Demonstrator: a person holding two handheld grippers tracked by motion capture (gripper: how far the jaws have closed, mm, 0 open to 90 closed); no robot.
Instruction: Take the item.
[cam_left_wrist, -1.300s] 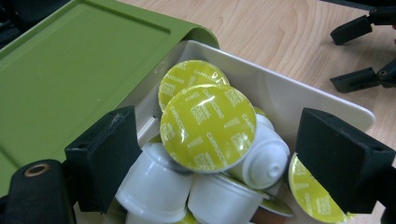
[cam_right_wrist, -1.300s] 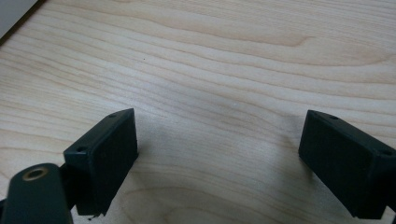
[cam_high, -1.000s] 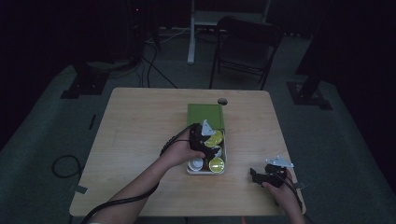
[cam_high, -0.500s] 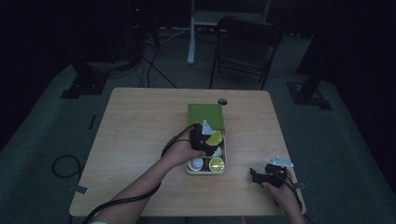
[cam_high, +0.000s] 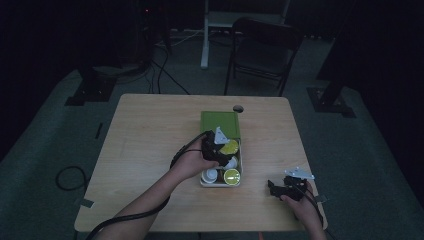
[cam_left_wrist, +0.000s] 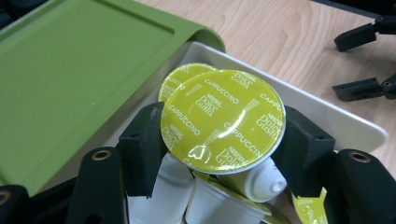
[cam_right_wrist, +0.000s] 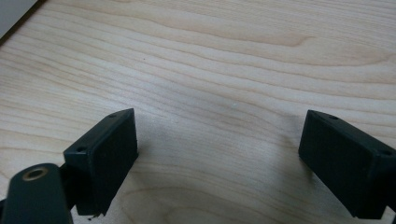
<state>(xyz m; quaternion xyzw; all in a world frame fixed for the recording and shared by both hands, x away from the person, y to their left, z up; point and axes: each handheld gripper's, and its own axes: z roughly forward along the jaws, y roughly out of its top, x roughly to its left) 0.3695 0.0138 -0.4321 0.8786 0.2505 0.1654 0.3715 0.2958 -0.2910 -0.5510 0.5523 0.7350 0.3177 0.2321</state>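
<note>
The left gripper (cam_left_wrist: 219, 154) has its fingers (cam_left_wrist: 142, 147) clamped on a capsule (cam_left_wrist: 223, 119), one black pad on each side of the rim. The capsule has a yellow-green foil top reading "Cappuccino" and "Dolce Gusto", and it's tilted a bit, sitting above the other capsules in the white tray (cam_left_wrist: 336, 119). A second yellow-topped capsule peeks out right behind it, and a few white ones lie on their sides underneath. The green lid (cam_left_wrist: 79, 70) sits right against the far end of the tray.

From the high view, the left gripper (cam_high: 218, 145) is over the middle of the tray (cam_high: 240, 160), which sits near the centre of the wooden table (cam_high: 145, 135). Another yellow capsule shows at the tray's near right corner, white ones beside it.

The right gripper (cam_high: 280, 187) is well apart from all that, down near the front right corner of the table. Its fingers (cam_right_wrist: 105, 154) are spread wide, nothing between them, just bare wood grain. They look like they're touching or just above the table; I can't tell which.

A chair (cam_high: 260, 50) stands on the floor past the far edge.
</note>
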